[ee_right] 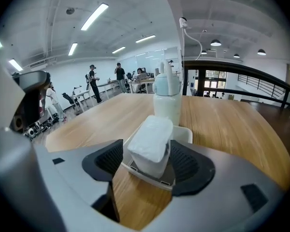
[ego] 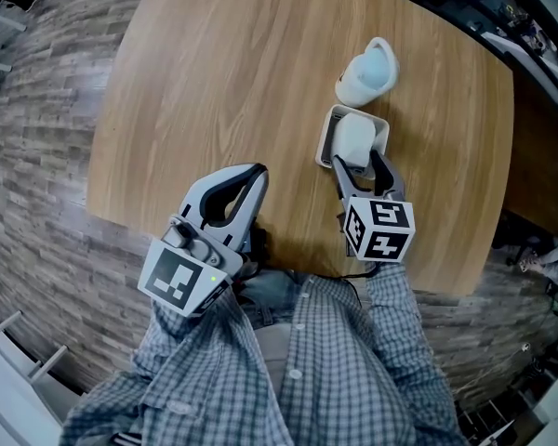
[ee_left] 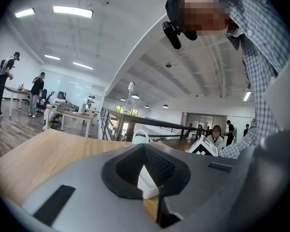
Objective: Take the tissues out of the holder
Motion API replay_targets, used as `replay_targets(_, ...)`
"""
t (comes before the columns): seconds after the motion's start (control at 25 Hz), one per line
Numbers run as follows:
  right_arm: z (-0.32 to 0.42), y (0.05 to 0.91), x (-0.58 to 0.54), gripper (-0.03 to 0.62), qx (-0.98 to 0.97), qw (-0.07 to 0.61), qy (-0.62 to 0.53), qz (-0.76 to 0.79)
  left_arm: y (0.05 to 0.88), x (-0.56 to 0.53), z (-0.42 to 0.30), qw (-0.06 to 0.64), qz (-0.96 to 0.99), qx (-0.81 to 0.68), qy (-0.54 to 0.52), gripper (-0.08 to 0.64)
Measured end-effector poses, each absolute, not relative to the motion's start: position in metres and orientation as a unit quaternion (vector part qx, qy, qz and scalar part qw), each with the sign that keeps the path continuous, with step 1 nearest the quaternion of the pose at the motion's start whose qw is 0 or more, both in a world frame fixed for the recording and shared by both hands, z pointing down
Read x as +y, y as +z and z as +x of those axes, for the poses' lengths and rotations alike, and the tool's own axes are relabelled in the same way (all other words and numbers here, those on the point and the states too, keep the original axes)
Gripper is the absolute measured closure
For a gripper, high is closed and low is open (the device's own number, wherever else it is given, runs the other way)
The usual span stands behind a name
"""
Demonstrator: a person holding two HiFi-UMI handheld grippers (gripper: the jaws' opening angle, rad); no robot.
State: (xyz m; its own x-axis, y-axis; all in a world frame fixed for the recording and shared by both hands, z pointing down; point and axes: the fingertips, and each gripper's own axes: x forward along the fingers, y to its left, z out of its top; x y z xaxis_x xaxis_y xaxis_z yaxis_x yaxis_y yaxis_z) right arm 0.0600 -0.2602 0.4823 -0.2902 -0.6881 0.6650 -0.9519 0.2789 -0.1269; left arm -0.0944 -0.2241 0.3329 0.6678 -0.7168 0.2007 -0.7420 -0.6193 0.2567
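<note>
I am holding my right tool [ego: 359, 163] over the light wooden bench [ego: 223, 82], pointing it downward and away from me. Its two black-padded jaws are standing spread wide. The white soft pack of tissues [ego: 356, 137] is sitting directly ahead, between those jaws, one pad on each side. The pads are not visibly squeezing it.

The pack is standing upright in the white square plastic holder [ego: 326, 143], its top rising above the rim. The holder is resting right of the bench's middle, nearer the right edge than the left edge. Just beyond it, toward the far edge, a white and pale blue rounded bottle [ego: 367, 72] is standing.

In the right gripper view, the pack's top face is running lengthwise away from me toward the bottle. My jaws are therefore straddling its narrow width, which I judge suits a squeeze and an upward lift.

My left tool [ego: 258, 173] is hovering by the near edge, well apart from the holder. Its tips are pressed together on nothing. The right hand is plainly the nearer one.
</note>
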Motion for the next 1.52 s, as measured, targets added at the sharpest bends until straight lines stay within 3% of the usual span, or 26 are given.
replay_targets(0.48, 0.054, 0.493, -0.275, 0.298, -0.74, 0.251, 0.286, 0.554, 0.338, -0.228, -0.096, 0.166, 0.896, -0.408, 0.044, 0.554)
replay_targets(0.64, 0.058, 0.494, -0.274, 0.295, -0.736, 0.253, 0.289, 0.558, 0.323, -0.235, -0.09, 0.133, 0.904, -0.407, 0.002, 0.554)
replay_targets(0.96, 0.057, 0.505, -0.281, 0.295, -0.719, 0.273, 0.285, 0.572, 0.34, -0.232, -0.095, 0.172, 0.895, -0.409, 0.043, 0.554)
replay_targets(1.52, 0.059, 0.51, -0.282, 0.299, -0.716, 0.314, 0.252, 0.57, 0.344, -0.231, -0.091, 0.178, 0.893, -0.411, 0.043, 0.554)
